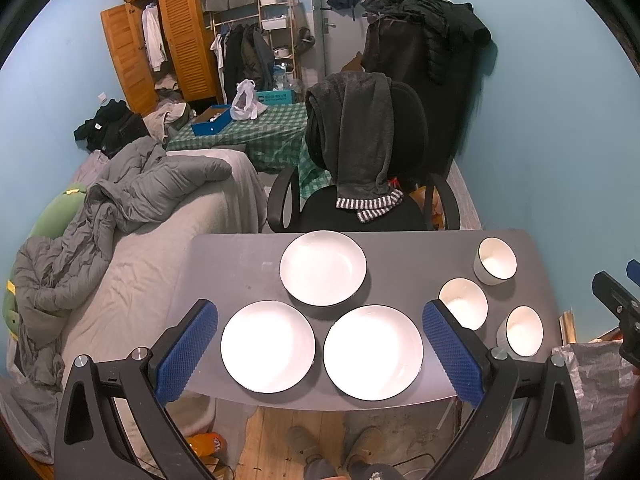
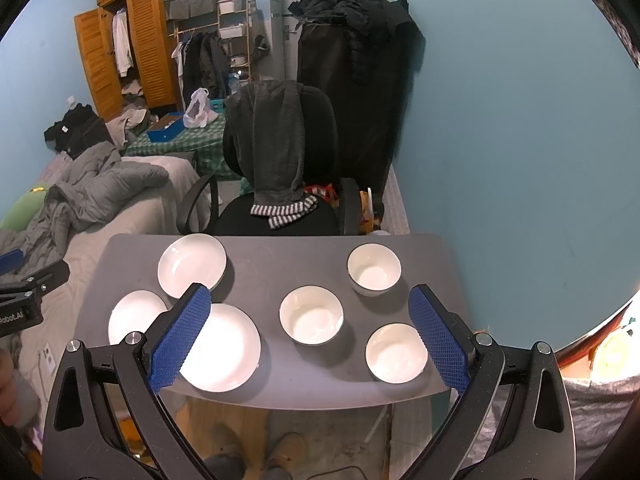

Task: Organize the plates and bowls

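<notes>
Three white plates lie on the left half of a small grey table [image 1: 240, 256]: a far plate [image 1: 323, 267], a near left plate [image 1: 267, 346] and a near right plate [image 1: 373, 352]. Three white bowls stand on the right half: a far bowl [image 2: 373, 269], a middle bowl [image 2: 311, 314] and a near bowl [image 2: 396, 353]. My left gripper [image 1: 320, 328] is open and empty, held above the near plates. My right gripper [image 2: 310, 316] is open and empty, held above the middle and near bowls. Nothing is held.
A black office chair [image 1: 360, 160] draped with a grey garment stands just behind the table. A bed with a grey duvet [image 1: 132, 200] runs along the left. A blue wall [image 2: 520, 140] is close on the right. My feet [image 1: 332, 444] show under the table's near edge.
</notes>
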Demonstrator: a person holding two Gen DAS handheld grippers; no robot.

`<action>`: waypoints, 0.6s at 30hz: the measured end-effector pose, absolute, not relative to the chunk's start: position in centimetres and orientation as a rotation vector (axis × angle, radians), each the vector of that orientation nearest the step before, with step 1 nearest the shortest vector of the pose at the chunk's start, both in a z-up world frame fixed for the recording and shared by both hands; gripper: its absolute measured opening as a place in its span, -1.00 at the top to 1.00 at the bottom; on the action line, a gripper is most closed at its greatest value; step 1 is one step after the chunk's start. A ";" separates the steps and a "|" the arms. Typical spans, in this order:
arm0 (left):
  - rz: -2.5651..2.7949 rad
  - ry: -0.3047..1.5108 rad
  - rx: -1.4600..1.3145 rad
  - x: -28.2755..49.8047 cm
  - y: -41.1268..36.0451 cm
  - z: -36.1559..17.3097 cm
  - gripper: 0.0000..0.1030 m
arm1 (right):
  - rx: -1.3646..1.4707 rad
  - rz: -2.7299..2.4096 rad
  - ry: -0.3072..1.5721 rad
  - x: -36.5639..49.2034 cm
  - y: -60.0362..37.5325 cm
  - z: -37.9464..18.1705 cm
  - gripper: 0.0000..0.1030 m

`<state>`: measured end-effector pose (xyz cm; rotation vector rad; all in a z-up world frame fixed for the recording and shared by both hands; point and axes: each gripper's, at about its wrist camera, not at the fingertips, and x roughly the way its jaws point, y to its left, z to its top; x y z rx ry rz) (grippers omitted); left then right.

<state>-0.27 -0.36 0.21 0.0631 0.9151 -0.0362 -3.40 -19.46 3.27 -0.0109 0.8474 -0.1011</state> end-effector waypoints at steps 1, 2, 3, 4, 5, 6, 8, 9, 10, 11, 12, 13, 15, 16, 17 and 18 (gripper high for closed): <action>-0.037 0.913 0.062 -0.3 -0.3 0.2 -1.00 | -0.011 -0.101 0.848 -3.4 -19.4 3.2 -0.90; -0.037 0.912 0.063 -0.4 -0.3 0.2 -1.00 | -0.009 -0.100 0.847 -3.4 -19.5 3.2 -0.90; -0.037 0.911 0.064 -0.4 -0.3 0.2 -1.00 | -0.010 -0.100 0.847 -3.4 -19.5 3.2 -0.90; -0.038 0.911 0.063 -0.4 -0.3 0.2 -1.00 | -0.011 -0.101 0.847 -3.4 -19.5 3.2 -0.90; -0.038 0.911 0.064 -0.4 -0.3 0.2 -1.00 | -0.010 -0.102 0.847 -3.3 -19.6 3.3 -0.90; -0.038 0.912 0.064 -0.4 -0.3 0.2 -1.00 | -0.009 -0.101 0.848 -3.3 -19.6 3.2 -0.90; -0.040 0.913 0.061 -0.4 -0.2 0.1 -1.00 | -0.010 -0.100 0.850 -3.4 -19.4 3.2 -0.90; -0.041 0.912 0.061 -0.5 -0.2 0.1 -1.00 | -0.011 -0.101 0.848 -3.3 -19.6 3.2 -0.90; -0.040 0.912 0.062 -0.5 -0.2 0.2 -1.00 | -0.012 -0.101 0.847 -3.4 -19.5 3.2 -0.90; -0.042 0.912 0.062 -0.5 -0.2 0.2 -1.00 | -0.010 -0.100 0.848 -3.3 -19.7 3.2 -0.90; -0.042 0.911 0.062 -0.5 -0.2 0.2 -1.00 | -0.009 -0.100 0.848 -3.3 -19.7 3.2 -0.90; -0.043 0.911 0.064 -0.5 -0.3 0.3 -1.00 | -0.009 -0.100 0.847 -3.3 -19.6 3.2 -0.90; -0.045 0.911 0.067 -0.5 -0.4 0.3 -1.00 | -0.010 -0.101 0.849 -3.3 -19.6 3.2 -0.90; -0.045 0.912 0.068 -0.5 -0.4 0.3 -1.00 | -0.010 -0.100 0.849 -3.2 -19.7 3.3 -0.90; -0.045 0.912 0.067 -0.5 -0.4 0.3 -1.00 | -0.009 -0.100 0.849 -3.2 -19.7 3.3 -0.90; -0.046 0.914 0.067 -0.6 -0.4 0.3 -1.00 | -0.010 -0.099 0.849 -3.2 -19.8 3.2 -0.90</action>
